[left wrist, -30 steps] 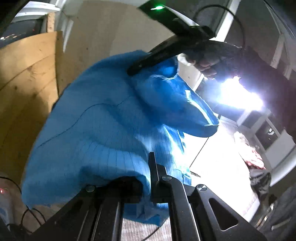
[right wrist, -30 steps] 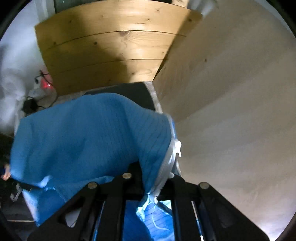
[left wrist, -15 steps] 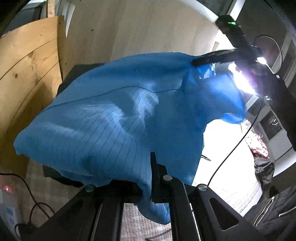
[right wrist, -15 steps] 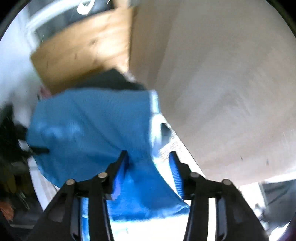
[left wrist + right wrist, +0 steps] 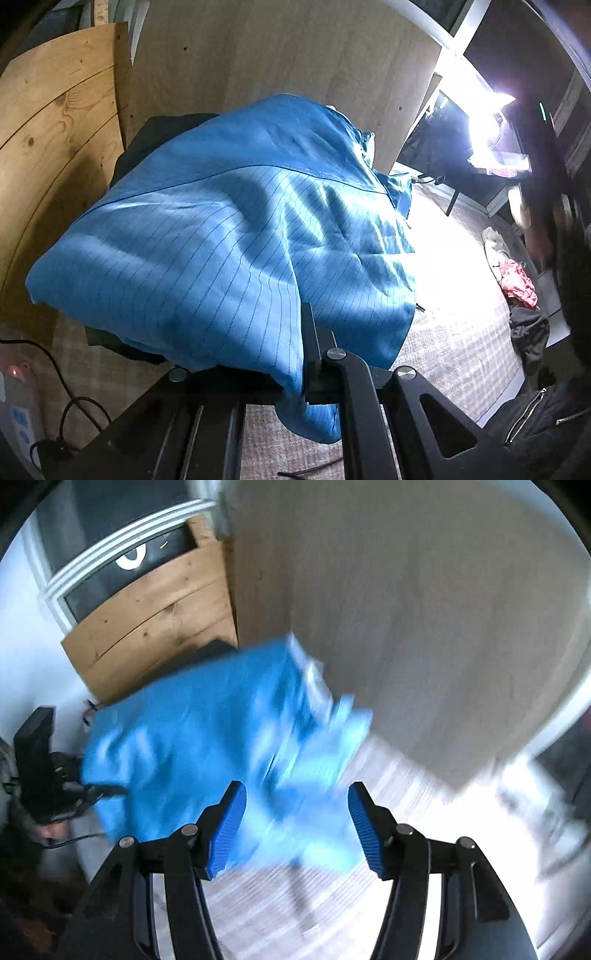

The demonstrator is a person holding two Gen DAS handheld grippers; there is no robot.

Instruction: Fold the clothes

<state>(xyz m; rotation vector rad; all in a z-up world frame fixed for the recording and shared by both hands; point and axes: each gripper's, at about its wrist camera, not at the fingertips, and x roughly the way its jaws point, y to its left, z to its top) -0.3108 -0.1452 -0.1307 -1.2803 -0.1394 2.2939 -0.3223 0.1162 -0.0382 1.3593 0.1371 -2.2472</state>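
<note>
Since a second ago, the right gripper point(image 5: 295, 819) has let go of the blue garment point(image 5: 229, 240) and pulled back from it; its jaws have just been opening, and they now stand apart with nothing pressed between the blue ribbed pads point(image 5: 227, 827). The cloth lies beyond those fingertips, blurred in the right wrist view, and no longer hangs between the two grippers as it did earlier.

Nearest in the left wrist view, the left gripper point(image 5: 303, 373) is clamped on the garment's near edge, a fold of the pinstriped blue fabric pinched between its black fingers and a tail of it hanging below them. From that grip the garment spreads away, draped over a dark bundle point(image 5: 155, 136) that shows at its far left corner and under its left hem. All this rests on a pale checked surface point(image 5: 454, 350); I cannot tell whether it is a bed or a counter.

Farther off, a pink cloth point(image 5: 517, 280) and a grey one point(image 5: 528, 332) lie to the right. A wooden board point(image 5: 55, 122) and a pale panel point(image 5: 295, 55) stand behind, with a bright lamp point(image 5: 484, 122) at the upper right.
</note>
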